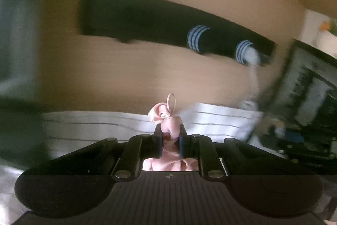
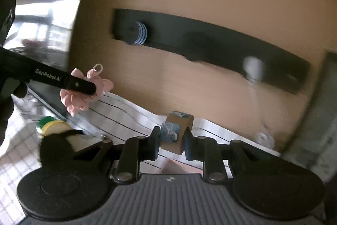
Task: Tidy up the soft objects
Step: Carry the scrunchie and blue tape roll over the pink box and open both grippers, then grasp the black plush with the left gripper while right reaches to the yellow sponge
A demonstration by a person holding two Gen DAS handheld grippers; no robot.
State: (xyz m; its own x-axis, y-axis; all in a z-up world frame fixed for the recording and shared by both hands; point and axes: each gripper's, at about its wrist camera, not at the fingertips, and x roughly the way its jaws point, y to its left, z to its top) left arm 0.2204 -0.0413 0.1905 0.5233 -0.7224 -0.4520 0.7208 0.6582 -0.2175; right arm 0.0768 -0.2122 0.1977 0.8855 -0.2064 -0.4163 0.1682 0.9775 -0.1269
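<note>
My left gripper (image 1: 170,136) is shut on a pink satin cloth (image 1: 168,119) with a small loop on top, held in the air before a tan wall. The same cloth (image 2: 80,98) and the left gripper's finger (image 2: 80,84) show at the left of the right wrist view. My right gripper (image 2: 170,140) is shut on a small brown ring with a blue-and-white patterned band (image 2: 175,132). A black wall rack (image 1: 168,22) carries rolled blue-striped socks (image 1: 195,38); the rack also shows in the right wrist view (image 2: 210,43). Both views are motion-blurred.
A white cloth with thin dark stripes (image 1: 221,121) lies below the wall; it also shows in the right wrist view (image 2: 122,113). A yellow-green sponge (image 2: 52,124) sits at lower left. A dark framed panel (image 1: 311,85) stands at the right. A window (image 2: 42,31) is at left.
</note>
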